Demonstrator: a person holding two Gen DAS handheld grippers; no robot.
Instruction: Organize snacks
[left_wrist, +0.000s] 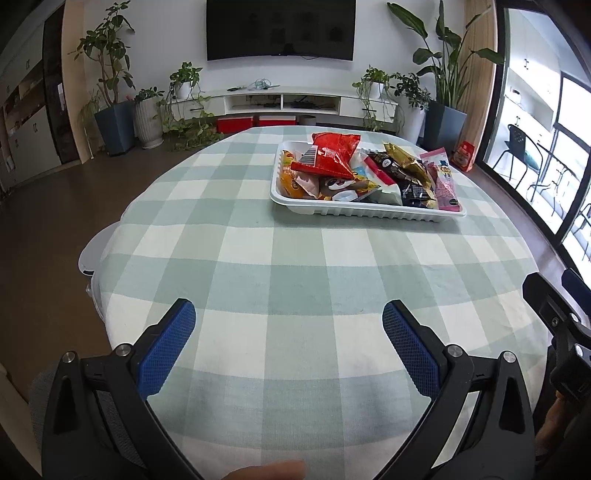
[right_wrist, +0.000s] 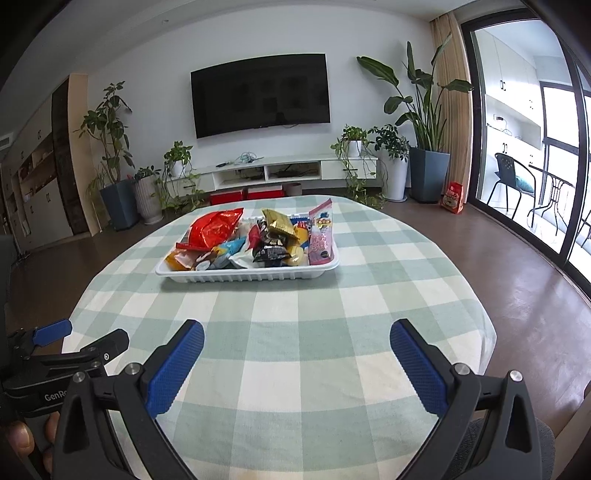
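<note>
lying on the far part of the checked table (right_wrist: 295, 350), the white tray (right_wrist: 247, 275) runs its long axis left to right, heaped with snacks (right_wrist: 258, 240). a pink pack (right_wrist: 321, 236) at its right end points away. left gripper (left_wrist: 288, 314) and right gripper (right_wrist: 297, 332) hover nearer, jaws wide apart, empty.

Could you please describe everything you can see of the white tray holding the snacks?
The white tray is a shallow rectangular dish, apparently thin moulded plastic, with a rolled rim and ribbed side walls. It sits flat on the checked tablecloth toward the table's far side, apart from both grippers. It is heaped with snack packets: a red bag on top at the left, a gold packet in the middle, a pink packet along the right edge.
</note>
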